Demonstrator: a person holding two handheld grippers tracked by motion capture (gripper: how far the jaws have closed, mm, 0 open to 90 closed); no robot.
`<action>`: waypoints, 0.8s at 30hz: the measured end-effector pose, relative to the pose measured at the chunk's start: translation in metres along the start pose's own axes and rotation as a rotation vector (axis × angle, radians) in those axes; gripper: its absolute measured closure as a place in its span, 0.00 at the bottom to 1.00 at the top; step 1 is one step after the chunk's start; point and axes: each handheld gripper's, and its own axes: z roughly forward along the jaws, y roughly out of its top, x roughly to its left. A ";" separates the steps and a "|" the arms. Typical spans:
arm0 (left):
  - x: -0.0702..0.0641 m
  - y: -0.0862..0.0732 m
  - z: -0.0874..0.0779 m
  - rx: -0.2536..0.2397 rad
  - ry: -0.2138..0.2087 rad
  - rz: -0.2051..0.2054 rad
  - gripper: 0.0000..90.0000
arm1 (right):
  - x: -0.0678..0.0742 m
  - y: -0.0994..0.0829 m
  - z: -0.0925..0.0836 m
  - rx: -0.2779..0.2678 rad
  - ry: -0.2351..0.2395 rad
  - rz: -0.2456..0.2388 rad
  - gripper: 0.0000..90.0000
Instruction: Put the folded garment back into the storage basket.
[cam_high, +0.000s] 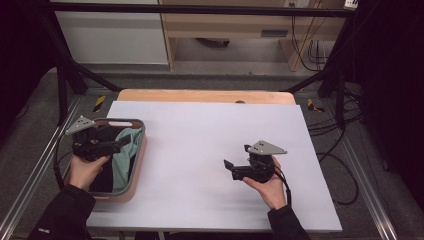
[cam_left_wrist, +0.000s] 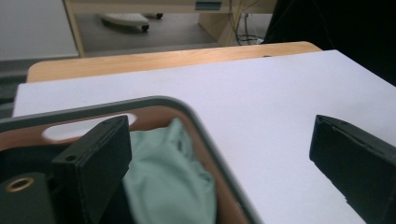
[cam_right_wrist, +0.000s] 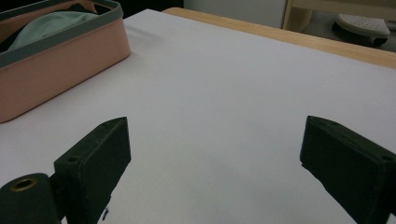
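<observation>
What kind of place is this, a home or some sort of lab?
Most likely a lab or recording workspace, not a home. A black metal frame surrounds the table, loose cables trail over the floor, and a person works with handheld grippers beside a pink basket of cloth.

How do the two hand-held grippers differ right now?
The left hand-held gripper hangs over the pink basket, above the mint-green cloth; the right hand-held gripper hangs over bare white table cover. The left sits near the table's edge, the right nearer its middle. Both stand open, holding nothing, and each carries a grey three-cornered plate.
</observation>
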 end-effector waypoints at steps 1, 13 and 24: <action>-0.006 -0.001 0.000 -0.009 -0.023 0.000 0.05 | -0.002 -0.001 -0.002 -0.002 0.000 0.005 0.09; -0.077 -0.024 0.022 -0.002 -0.170 0.097 0.03 | -0.031 -0.017 -0.031 0.002 0.042 0.007 0.04; -0.115 -0.060 0.053 0.078 -0.278 0.129 0.03 | -0.054 -0.042 -0.052 0.030 0.063 0.018 0.03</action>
